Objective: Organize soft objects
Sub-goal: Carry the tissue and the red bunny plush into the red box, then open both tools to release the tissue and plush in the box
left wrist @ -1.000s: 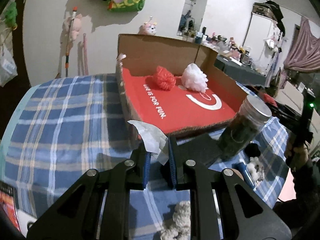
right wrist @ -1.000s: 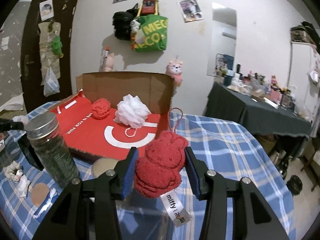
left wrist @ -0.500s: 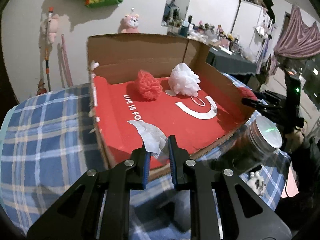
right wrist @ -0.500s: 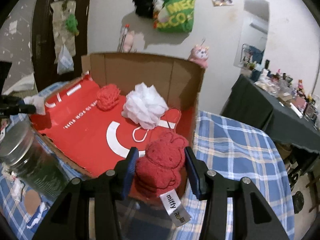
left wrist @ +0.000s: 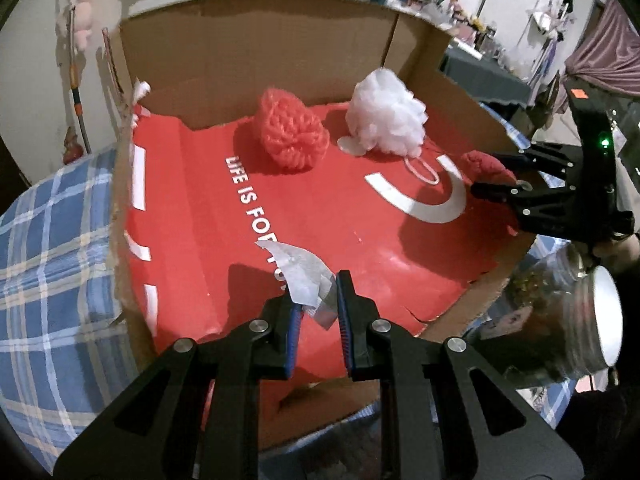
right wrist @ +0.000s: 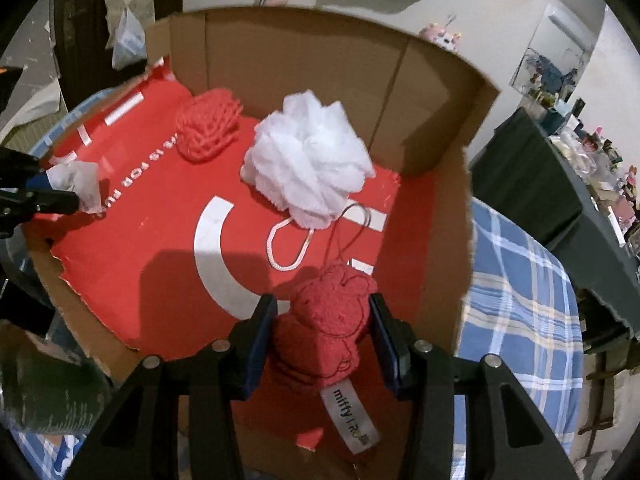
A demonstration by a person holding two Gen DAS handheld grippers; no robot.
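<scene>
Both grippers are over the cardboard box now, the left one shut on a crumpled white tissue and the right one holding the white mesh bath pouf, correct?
Not quite. The right gripper holds a red knitted plush toy, as the right wrist view shows; the white mesh bath pouf lies loose on the red liner. The left gripper is shut on the crumpled white tissue, over the cardboard box.

The near half of the cardboard box's (left wrist: 256,36) red floor is left bare. The far end is occupied by an orange knitted ball (left wrist: 292,136) and a white pouf (left wrist: 386,120). A jar (left wrist: 560,320) stands outside the right wall.
</scene>
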